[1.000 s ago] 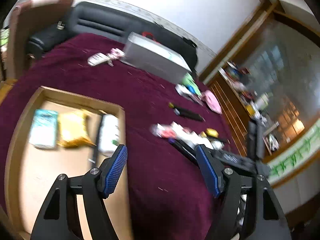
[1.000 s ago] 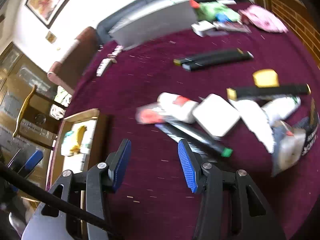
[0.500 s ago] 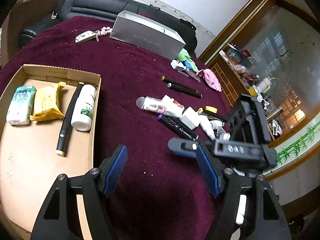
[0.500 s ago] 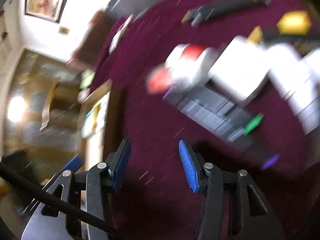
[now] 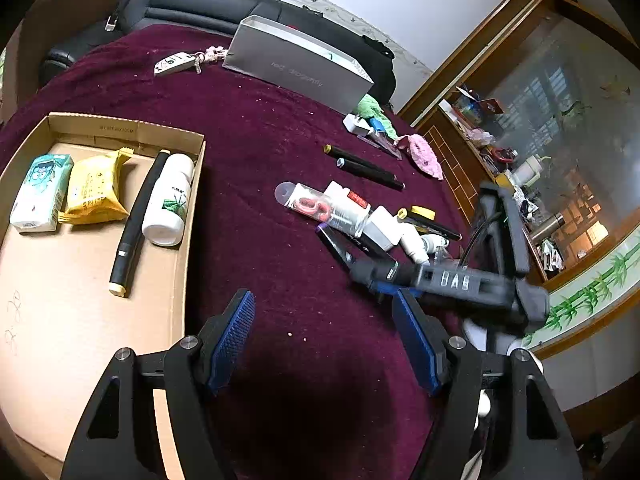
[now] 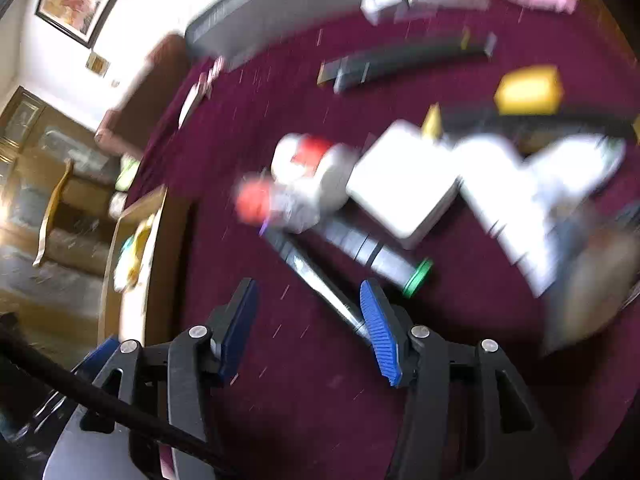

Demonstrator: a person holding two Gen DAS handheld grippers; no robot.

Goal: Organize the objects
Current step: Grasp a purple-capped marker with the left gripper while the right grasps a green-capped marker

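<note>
a black marker pen with a purple cap (image 6: pixel 316 276) lies flat on the maroon cloth of the worktop (image 5: pixel 260 184), at the near edge of a heap of small items. in the right wrist view its long axis runs diagonally, purple end far-left, the other end near-right against the inner face of the right tongs' (image 6: pixel 308 320) right blue pad (image 6: pixel 378 330). those tongs tilt steeply down over the cloth, their jaws opening, and only that tip of the pen sits at the edge of the gap; nothing is gripped. a second black marker with a green cap (image 6: pixel 380 258) lies just beyond, nearly parallel.

the left tongs (image 5: pixel 324 340) hang open and empty over bare cloth, angled down. to their left a shallow cardboard box (image 5: pixel 182 264) holds a teal tissue pack (image 5: pixel 40 192), a yellow snack packet (image 5: pixel 96 196), a black pen (image 5: pixel 136 220) and a white bottle (image 5: pixel 168 200), the pen and bottle lying lengthwise near to far.
</note>
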